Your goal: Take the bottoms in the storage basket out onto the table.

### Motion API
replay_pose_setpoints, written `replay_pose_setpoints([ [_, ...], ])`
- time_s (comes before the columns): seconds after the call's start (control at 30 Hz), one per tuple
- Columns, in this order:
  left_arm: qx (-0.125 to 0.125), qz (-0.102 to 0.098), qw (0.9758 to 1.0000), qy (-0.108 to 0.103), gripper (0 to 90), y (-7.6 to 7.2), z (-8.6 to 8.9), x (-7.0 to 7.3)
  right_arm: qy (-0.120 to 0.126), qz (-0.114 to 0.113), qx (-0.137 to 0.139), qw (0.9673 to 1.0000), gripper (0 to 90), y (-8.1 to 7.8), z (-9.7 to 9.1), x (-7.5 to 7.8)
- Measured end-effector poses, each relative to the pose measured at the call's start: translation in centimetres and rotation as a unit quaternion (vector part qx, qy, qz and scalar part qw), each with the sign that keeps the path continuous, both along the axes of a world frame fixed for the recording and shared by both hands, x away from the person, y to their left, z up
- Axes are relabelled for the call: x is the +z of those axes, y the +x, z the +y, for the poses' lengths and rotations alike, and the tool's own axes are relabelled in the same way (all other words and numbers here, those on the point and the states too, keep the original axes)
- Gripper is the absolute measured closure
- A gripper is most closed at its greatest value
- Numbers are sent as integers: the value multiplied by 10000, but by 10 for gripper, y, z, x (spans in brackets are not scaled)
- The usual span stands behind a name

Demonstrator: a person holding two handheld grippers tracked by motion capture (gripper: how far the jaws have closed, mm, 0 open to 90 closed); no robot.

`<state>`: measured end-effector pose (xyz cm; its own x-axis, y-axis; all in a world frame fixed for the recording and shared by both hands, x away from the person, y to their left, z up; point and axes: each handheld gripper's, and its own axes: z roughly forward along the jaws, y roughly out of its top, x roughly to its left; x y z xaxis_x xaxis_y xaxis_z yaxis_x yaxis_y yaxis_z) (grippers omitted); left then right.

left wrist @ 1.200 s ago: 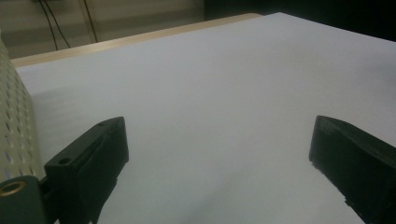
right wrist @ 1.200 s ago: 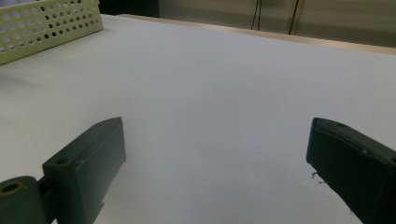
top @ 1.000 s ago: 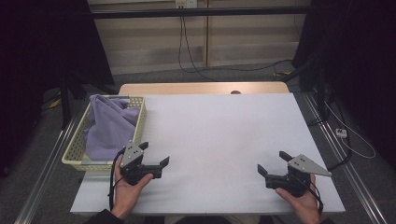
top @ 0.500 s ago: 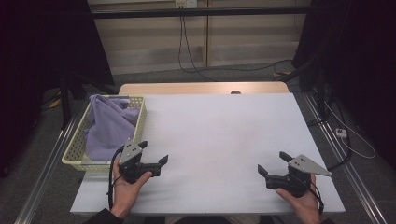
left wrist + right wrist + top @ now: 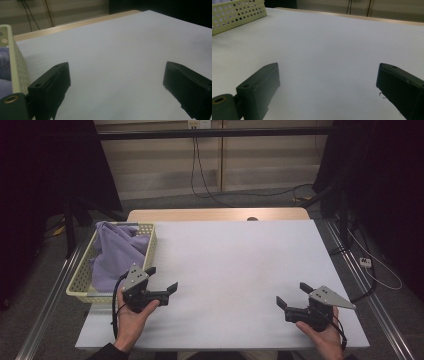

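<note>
- High view: a purple cloth (image 5: 116,256) lies heaped in a cream basket (image 5: 150,236) at the left edge of the white table (image 5: 240,265). The cloth fills most of the basket, and a fold rises above the far rim. The left gripper (image 5: 162,279) hovers just beside the basket's near right corner, jaws spread and holding nothing. The right gripper (image 5: 291,295) sits well apart at the near right of the table, jaws likewise spread and empty.
- Left gripper view: 2 black jaws stand wide apart over bare table. The basket wall (image 5: 17,65) runs along the left edge, with a strip of cloth (image 5: 4,67) behind it.
- Right gripper view: 2 jaws stand parted over bare table; the perforated basket (image 5: 237,13) lies far off at upper left.
- Handling, judged: the cloth looks soft, light and limp, not fragile. It should sag and trail when lifted. A raised fold or edge near the top of the heap offers the best pinch. The light basket may shift if the cloth drags.
</note>
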<state>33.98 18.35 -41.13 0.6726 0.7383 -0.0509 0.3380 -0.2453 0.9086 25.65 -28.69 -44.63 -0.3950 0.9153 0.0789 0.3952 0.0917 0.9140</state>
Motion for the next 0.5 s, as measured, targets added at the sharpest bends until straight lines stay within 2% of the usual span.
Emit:
replay_pose_setpoints([
  [0.07, 4, -31, 10000, 36, 74, 1, 0, 1, 7, 17, 7, 10000, 51, 1, 0, 0],
  [0.13, 24, 40, 10000, 51, 67, 3, 2, 5, -8, 20, 14, 10000, 51, 1, 1, 0],
  [0.3, 94, 60, 9999, 25, 69, 6, 10, 12, -30, 30, 42, 10000, 51, 1, 2, -1],
  [0.5, 148, 58, 9996, 221, 64, 8, 14, 19, -13, 34, 26, 10000, 51, 2, 2, -1],
])
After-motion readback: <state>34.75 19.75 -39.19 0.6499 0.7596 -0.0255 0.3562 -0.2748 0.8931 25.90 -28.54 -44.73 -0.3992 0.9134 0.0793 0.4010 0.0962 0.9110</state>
